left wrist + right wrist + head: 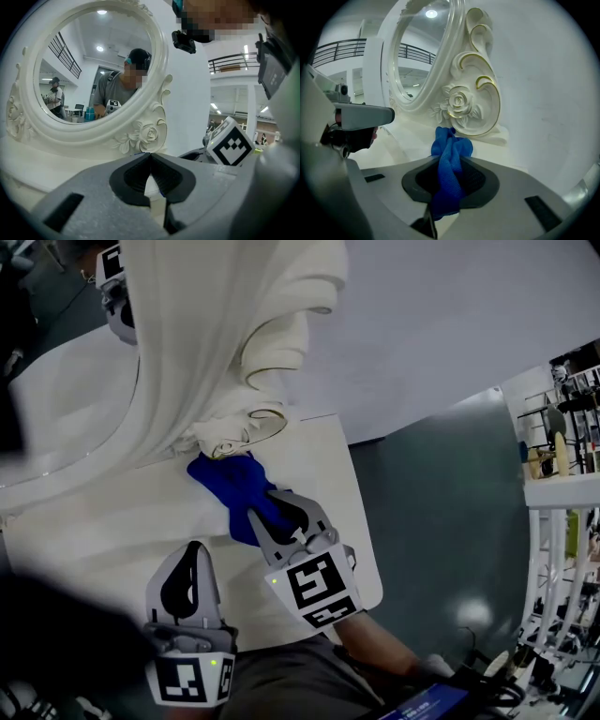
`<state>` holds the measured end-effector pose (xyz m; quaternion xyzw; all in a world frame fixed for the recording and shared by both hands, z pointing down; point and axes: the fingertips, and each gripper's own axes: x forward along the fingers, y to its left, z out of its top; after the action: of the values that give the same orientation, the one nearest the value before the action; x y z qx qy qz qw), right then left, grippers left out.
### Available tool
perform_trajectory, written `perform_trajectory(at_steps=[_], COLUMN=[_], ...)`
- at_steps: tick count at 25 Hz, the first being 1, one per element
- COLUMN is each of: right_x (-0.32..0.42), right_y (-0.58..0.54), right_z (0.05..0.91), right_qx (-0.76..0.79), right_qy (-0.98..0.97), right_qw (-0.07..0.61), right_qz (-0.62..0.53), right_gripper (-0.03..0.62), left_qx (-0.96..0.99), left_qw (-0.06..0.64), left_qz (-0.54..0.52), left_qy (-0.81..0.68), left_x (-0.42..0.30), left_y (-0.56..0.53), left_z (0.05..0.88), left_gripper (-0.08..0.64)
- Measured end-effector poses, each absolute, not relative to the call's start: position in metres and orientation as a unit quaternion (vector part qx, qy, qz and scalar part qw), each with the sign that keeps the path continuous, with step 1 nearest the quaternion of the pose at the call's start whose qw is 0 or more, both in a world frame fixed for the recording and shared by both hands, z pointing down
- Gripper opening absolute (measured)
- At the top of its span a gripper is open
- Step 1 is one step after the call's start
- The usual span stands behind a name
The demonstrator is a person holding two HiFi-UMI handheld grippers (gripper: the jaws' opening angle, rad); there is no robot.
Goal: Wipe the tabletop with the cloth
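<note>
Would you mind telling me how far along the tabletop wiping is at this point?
Done: the cloth is picked up, clamped in the right gripper. In hand: its free end seems to rest on the tabletop at the base of the mirror, so wiping looks under way there. Left: no wiped patch shows, so how much remains is unclear. The left gripper is shut and empty.
</note>
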<state>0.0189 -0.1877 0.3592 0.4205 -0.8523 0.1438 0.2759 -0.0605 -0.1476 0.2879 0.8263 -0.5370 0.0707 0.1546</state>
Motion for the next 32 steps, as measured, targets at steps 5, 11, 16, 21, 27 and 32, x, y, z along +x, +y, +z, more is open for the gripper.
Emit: perform_trajectory(at_steps=[5, 11, 16, 21, 27, 32], right_x=[0.048, 0.086, 0.122, 0.169, 0.200, 0.181], right_y=[-0.189, -0.186, -0.182, -0.172, -0.158, -0.154], right_z=[0.360, 0.359, 0.362, 0.357, 0.316, 0.286], right_qx=[0.437, 0.463, 0.490, 0.529, 0.563, 0.569], right_qy=[-0.844, -0.829, -0.812, -0.786, -0.772, -0.775], right_qw=[0.277, 0.280, 0.283, 0.287, 0.274, 0.263], right_qz=[0.143, 0.141, 0.141, 0.140, 0.112, 0.076], right_gripper=[0.089, 0.089, 0.087, 0.087, 0.087, 0.087], left_qx=[0.832, 0.842, 0.849, 0.852, 0.857, 0.857], left_qw=[0.148, 0.142, 0.132, 0.119, 0.106, 0.095], left_qz=[0.075, 0.075, 0.074, 0.070, 0.051, 0.028], left_qy=[-0.529, -0.515, -0.507, -0.505, -0.501, -0.505], left_x=[-0.037, -0.008, 0.011, 0.027, 0.036, 0.021], left_y=[-0.147, -0.143, -0.137, -0.124, -0.104, -0.096], left_z=[0.285, 0.279, 0.273, 0.263, 0.243, 0.238], left_gripper=[0.017, 0.017, 0.017, 0.017, 0.017, 0.017])
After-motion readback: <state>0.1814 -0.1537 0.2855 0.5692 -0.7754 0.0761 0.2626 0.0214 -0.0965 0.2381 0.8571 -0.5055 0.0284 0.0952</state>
